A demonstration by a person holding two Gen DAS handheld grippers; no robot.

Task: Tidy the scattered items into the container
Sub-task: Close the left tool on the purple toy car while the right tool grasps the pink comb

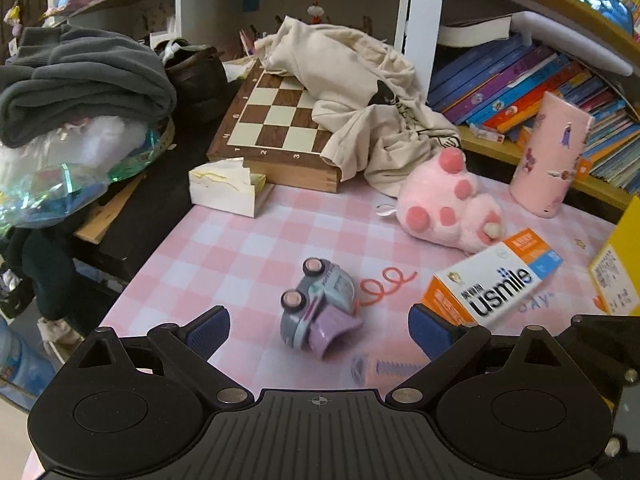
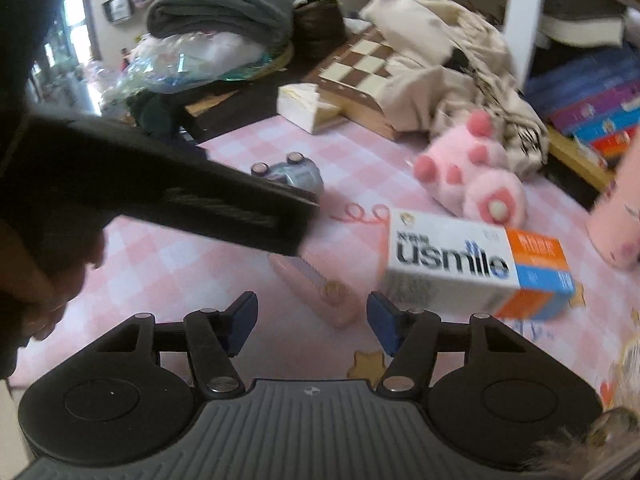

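Toy car [image 1: 318, 306] on its side on the pink checked bench [image 1: 224, 252], wheels upward, long axis running away from the left tool [image 1: 319, 330], whose jaws stand wide with nothing gripped. Right tool [image 2: 312, 322] partly open, empty; a pink bar [image 2: 316, 292], blurred, lies beyond it. Usmile box [image 1: 494, 282] lies slantwise, one end behind a blue pad. Plush paw [image 1: 448, 204] farther back. Container cannot be identified.

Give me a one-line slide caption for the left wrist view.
Open left claw poised over a tipped toy car on the pink checked mat, usmile box alongside.
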